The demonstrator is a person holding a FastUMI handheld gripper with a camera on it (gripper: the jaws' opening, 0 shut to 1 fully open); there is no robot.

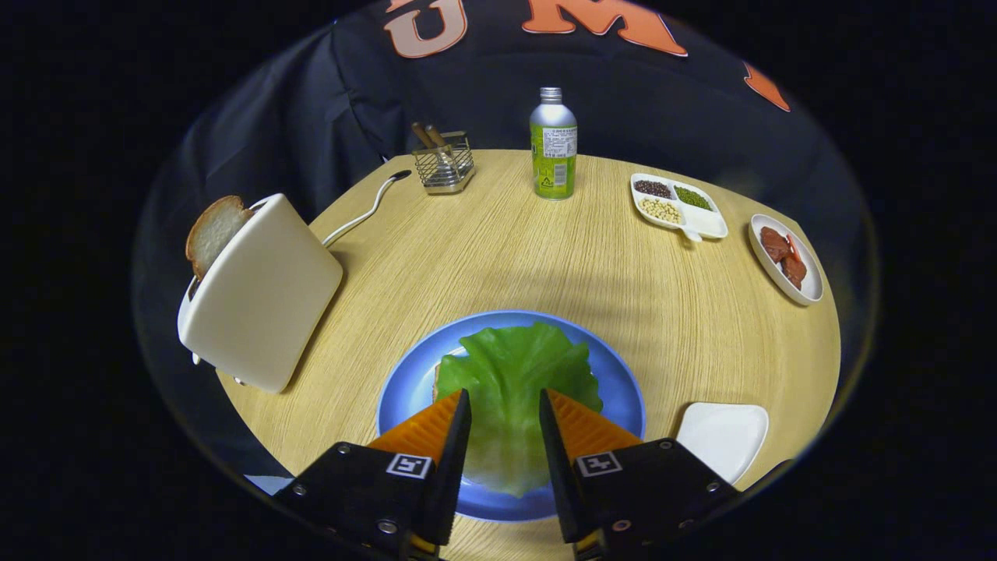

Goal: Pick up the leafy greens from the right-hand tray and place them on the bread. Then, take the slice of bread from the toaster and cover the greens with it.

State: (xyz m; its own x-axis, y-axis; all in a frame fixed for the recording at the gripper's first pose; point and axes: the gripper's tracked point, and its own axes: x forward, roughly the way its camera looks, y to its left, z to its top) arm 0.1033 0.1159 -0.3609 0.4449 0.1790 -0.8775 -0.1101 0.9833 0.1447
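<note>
Gripper view: jaws astride crinkled leafy greens (510, 374)

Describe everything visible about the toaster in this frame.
The toaster is a cream, smooth, rounded box, looking like plastic, standing on the round wooden table, left of the blue plate. A slice of bread sticks up from its top slot. A white cord runs behind it. The open tool hovers apart over the lettuce leaf.
</note>
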